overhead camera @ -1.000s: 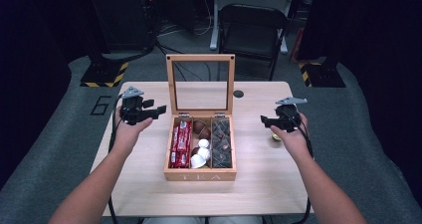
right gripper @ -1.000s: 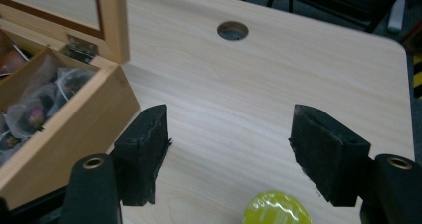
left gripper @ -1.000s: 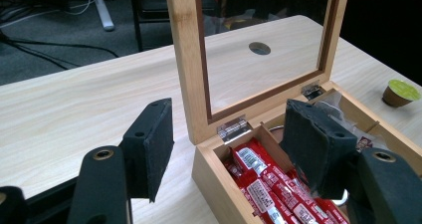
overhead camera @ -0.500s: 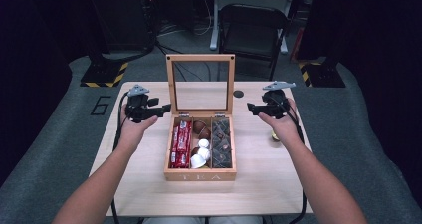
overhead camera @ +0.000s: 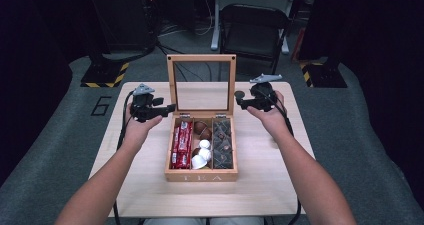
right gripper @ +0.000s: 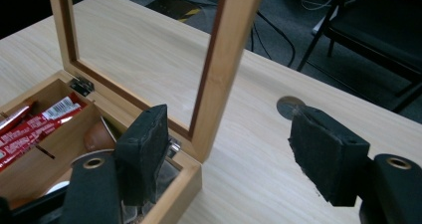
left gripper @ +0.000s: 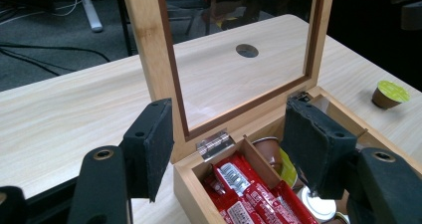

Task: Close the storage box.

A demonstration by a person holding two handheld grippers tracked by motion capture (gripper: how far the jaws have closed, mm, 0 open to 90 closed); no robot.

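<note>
A wooden tea box (overhead camera: 201, 176) stands mid-table with its glass-paned lid (overhead camera: 201, 60) upright. It holds red packets (overhead camera: 181, 144), brown and white pods (overhead camera: 201, 150) and dark sachets (overhead camera: 222, 142). My left gripper (overhead camera: 169, 108) hovers open at the lid's left side. In the left gripper view the lid's left post (left gripper: 157, 59) rises between the gripper's (left gripper: 231, 134) pads, untouched. My right gripper (overhead camera: 239, 100) is open at the lid's right side. In the right gripper view the lid's right post (right gripper: 226, 64) stands between the gripper's (right gripper: 234, 144) pads (right gripper: 144, 149), with a gap on each side.
A brown pod with a yellow-green top (left gripper: 390, 93) sits on the table right of the box. A round hole (left gripper: 247, 50) lies in the tabletop behind the lid. A black folding chair (overhead camera: 255, 27) stands beyond the table's far edge.
My right gripper has moved left and up, away from the pod on the table, to the lid's right edge. The left gripper has stayed by the lid's left side.
</note>
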